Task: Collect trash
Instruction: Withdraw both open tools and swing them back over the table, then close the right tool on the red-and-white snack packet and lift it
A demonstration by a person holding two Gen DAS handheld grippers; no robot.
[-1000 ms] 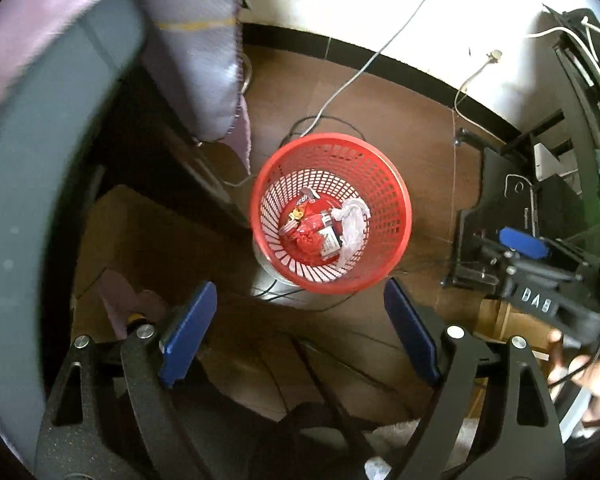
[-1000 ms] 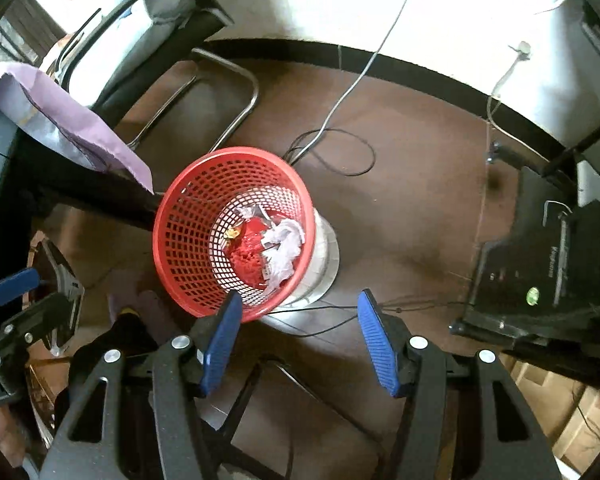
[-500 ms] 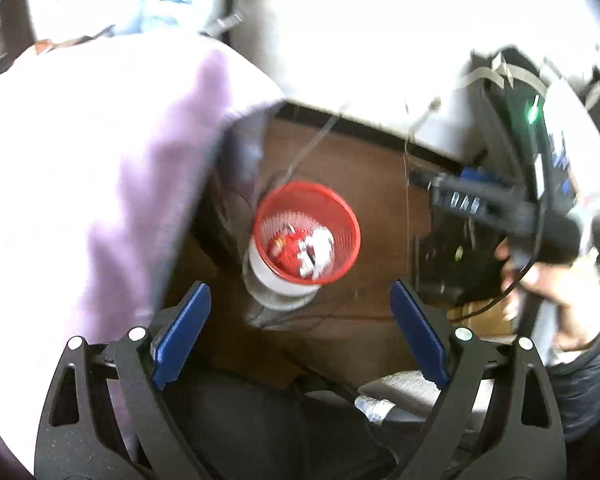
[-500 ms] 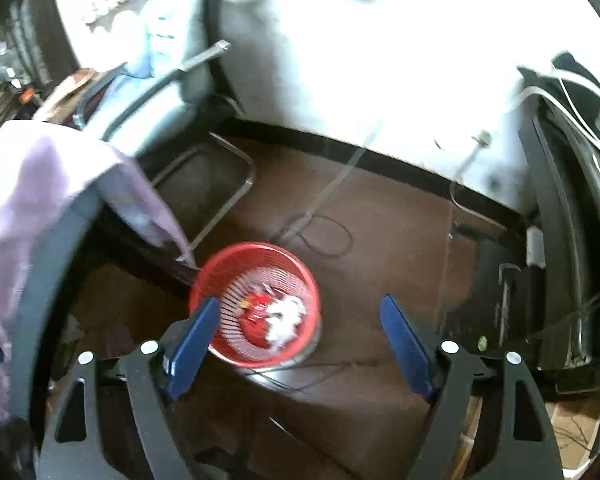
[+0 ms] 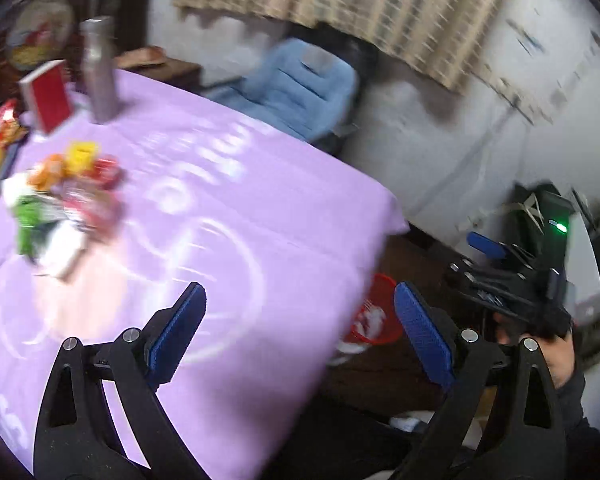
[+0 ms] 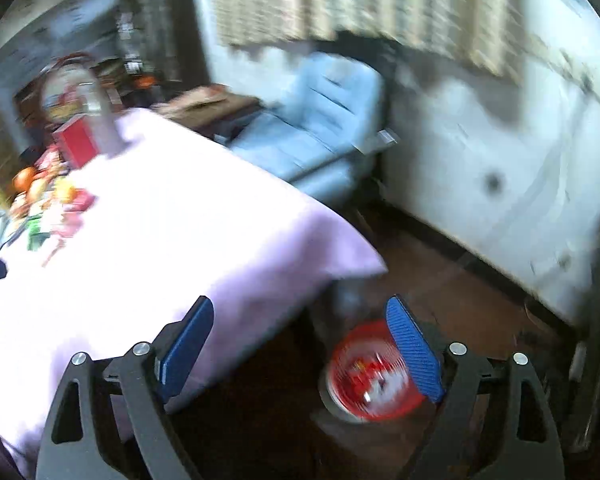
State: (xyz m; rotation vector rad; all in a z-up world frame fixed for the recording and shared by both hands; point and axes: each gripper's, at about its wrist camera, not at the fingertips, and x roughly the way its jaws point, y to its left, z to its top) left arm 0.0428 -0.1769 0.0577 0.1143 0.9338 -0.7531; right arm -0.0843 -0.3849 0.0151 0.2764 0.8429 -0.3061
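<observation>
Left gripper (image 5: pixel 298 326): you held it empty, jaws opening wide, nothing between the pads.
Right gripper (image 6: pixel 300 346): you held it likewise released and still opening, with no item in its jaws.
Trash pile (image 5: pixel 60 204): wrappers and packets, blurred, lay clustered on the tablecloth (image 5: pixel 228 216) toward ten o'clock from your left gripper; from your right gripper the same pile (image 6: pixel 52 208) sat farther off at ten o'clock.
Nearer hand: judged, your left, since the pile loomed larger in its view.
Long axis: the heap ran roughly from eleven toward five o'clock; single pieces were too blurred to tell.
Red basket (image 6: pixel 374 374): it stood on the floor beside the table's corner, at four o'clock, already holding litter.
Surface: lilac cloth, smooth, draped over the edge.
Room: blue chair (image 5: pixel 300 88), metal bottle (image 5: pixel 98 68), red box (image 5: pixel 48 94), white wall.
</observation>
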